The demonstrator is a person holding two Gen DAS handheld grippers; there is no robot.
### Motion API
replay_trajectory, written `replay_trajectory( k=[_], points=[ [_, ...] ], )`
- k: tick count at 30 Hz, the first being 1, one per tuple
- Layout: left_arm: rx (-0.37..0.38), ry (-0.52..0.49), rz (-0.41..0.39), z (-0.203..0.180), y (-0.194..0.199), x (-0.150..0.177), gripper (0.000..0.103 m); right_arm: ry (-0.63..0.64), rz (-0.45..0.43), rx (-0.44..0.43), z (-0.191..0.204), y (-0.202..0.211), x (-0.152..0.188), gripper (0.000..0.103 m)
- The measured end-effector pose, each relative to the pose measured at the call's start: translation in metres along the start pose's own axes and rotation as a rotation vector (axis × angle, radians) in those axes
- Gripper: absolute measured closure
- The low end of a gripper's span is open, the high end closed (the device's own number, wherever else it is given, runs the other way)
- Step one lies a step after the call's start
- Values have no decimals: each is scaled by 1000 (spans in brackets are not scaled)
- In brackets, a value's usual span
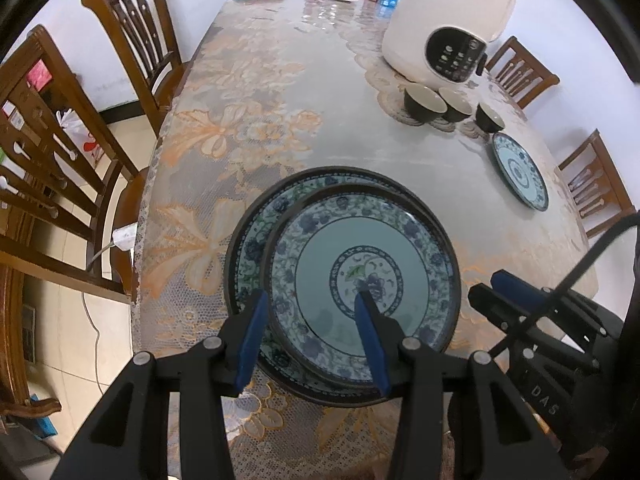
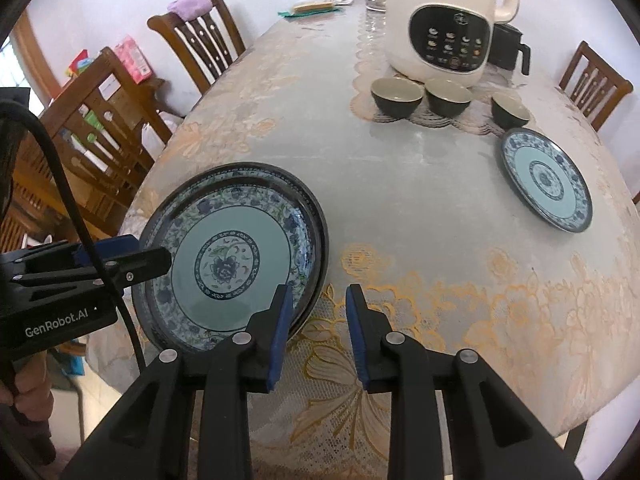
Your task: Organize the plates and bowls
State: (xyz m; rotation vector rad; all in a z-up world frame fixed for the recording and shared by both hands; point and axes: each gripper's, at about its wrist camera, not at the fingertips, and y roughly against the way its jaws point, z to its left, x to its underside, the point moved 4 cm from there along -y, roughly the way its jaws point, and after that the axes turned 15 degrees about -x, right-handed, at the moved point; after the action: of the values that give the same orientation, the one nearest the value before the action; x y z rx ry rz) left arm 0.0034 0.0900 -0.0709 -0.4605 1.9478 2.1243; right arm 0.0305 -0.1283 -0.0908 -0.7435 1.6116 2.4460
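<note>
Two plates stacked [image 1: 360,280] near counter [image 1: 280,100] edge, top one sitting off-centre. Third plate [image 2: 546,178] lies well apart; three bowls [image 2: 444,96] unstacked by cooker.

Left tongs [image 1: 312,312] part-open, straddling stack rim, no squeeze visible. Right tongs [image 2: 316,304] narrow, empty, just beside stack.

The desk [image 1: 304,120] is covered by a floral lace cloth [image 2: 400,320]. On it are set a bottom plate [image 1: 256,216] carrying a second one, a lone plate [image 2: 546,178], three dark bowls [image 2: 397,96] on a doily, and a white appliance [image 2: 448,20].
</note>
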Motion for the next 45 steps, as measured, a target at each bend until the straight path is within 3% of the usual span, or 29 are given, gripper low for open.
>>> replay_trajectory(
  k=[19, 25, 45],
  points=[
    [51, -97, -21, -59, 19, 0, 56, -117, -95, 22, -48, 45, 21, 72],
    [52, -120, -40, -89, 29, -9, 56, -144, -123, 9, -74, 61, 17, 64],
    [50, -152, 15, -175, 21, -28, 56, -183, -135, -44, -155, 88, 12, 64]
  ],
)
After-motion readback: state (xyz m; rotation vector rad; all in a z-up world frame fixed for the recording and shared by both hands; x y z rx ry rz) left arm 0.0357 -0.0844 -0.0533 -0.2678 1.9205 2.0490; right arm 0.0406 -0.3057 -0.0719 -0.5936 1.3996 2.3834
